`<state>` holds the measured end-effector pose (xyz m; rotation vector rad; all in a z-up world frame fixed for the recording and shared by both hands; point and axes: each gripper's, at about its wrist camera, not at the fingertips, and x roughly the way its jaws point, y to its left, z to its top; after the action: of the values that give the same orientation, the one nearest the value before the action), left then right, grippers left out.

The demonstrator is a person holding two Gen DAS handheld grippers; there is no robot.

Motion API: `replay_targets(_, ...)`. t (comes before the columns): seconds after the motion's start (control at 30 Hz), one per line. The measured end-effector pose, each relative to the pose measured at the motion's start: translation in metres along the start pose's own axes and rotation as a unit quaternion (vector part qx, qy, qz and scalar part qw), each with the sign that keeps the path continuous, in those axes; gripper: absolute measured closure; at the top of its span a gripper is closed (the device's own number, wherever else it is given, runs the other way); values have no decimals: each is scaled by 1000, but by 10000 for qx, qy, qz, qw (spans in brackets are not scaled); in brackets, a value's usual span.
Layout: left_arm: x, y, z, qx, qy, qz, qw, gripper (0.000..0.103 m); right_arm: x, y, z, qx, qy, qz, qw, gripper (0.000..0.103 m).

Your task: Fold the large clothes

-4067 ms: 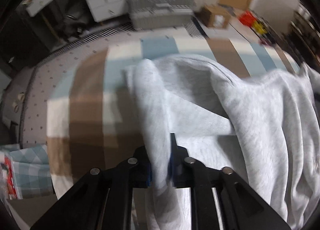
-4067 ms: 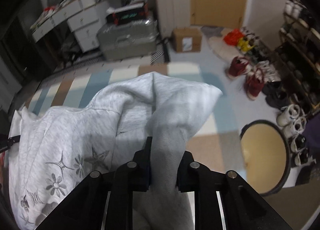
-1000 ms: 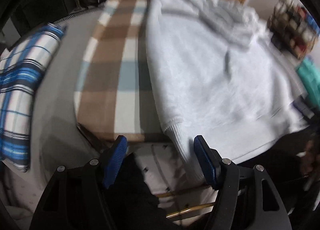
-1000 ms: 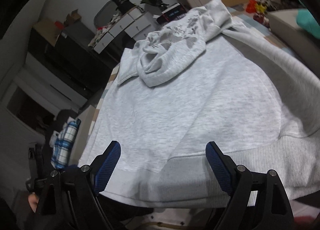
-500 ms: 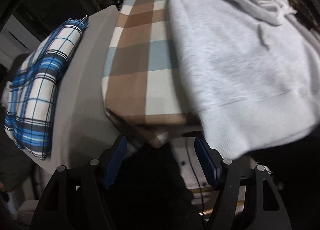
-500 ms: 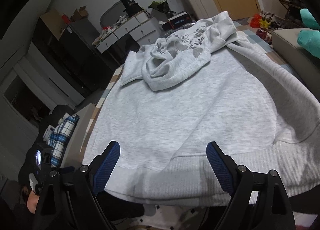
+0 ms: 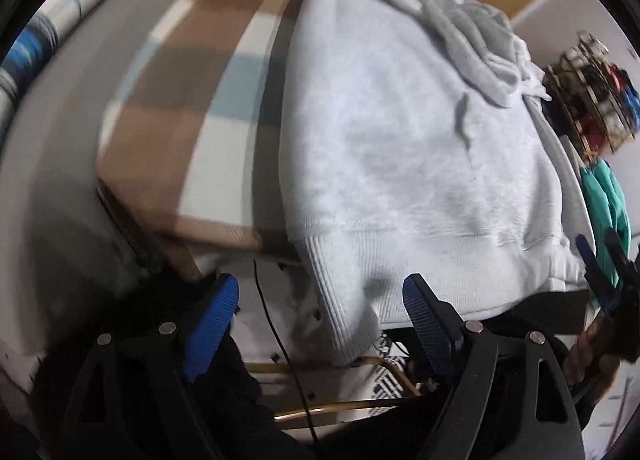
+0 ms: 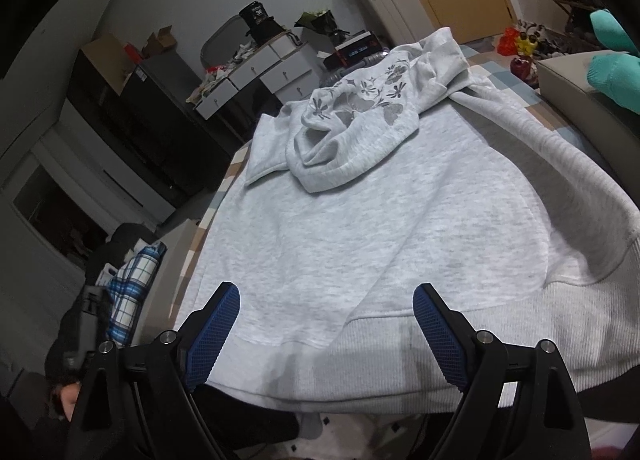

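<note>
the left gripper (image 7: 320,320) points steeply down past the near edge of a checked blanket (image 7: 176,100). its blue-padded jaws are opening, and the hanging corner of a light grey hooded sweatshirt (image 7: 400,140) dangles between them; neither pad presses on the cloth. the right gripper (image 8: 326,336) hovers low over the same sweatshirt's ribbed hem (image 8: 400,356), jaws spread wide, with the middle of the hem lying between the pads and untouched by them.

the sweatshirt lies flat on the brown, blue and white checked blanket, spread over a raised surface. its long axis runs away from both grippers: the ribbed hem is nearest, hanging a little over the near edge, and the hood (image 8: 360,128), printed with grey flowers and butterflies, lies crumpled at the far end. one sleeve (image 8: 560,164) runs down the right side toward the hem.

a blue plaid cloth (image 8: 132,284) lies off to the left, and teal fabric (image 8: 612,60) sits at the far right.
</note>
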<state>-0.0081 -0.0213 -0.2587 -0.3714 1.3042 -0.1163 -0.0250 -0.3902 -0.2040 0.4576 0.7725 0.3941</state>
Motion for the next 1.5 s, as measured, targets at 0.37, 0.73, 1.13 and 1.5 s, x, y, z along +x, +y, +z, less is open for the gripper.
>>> replay_targets(0.37, -4, -1, -3, 123, -178, -582, 9981, 73, -71, -37, 31, 48, -400, -894, 9952, 14)
replay_targets(0.73, -7, -2, 8, 170, -152, -1005, 9947, 94, -42, -97, 39, 19, 826, -2148, 9732, 13)
replay_targets(1.13, -3, -3, 6, -79, 45, -1101, 9939, 47, -7, -104, 24, -121, 1532, -2186, 9636, 61)
replay_targets(1.5, -5, -13, 0, 204, -329, -260, 9989, 100, -45, -84, 20, -497, 651, -1916, 9781, 96)
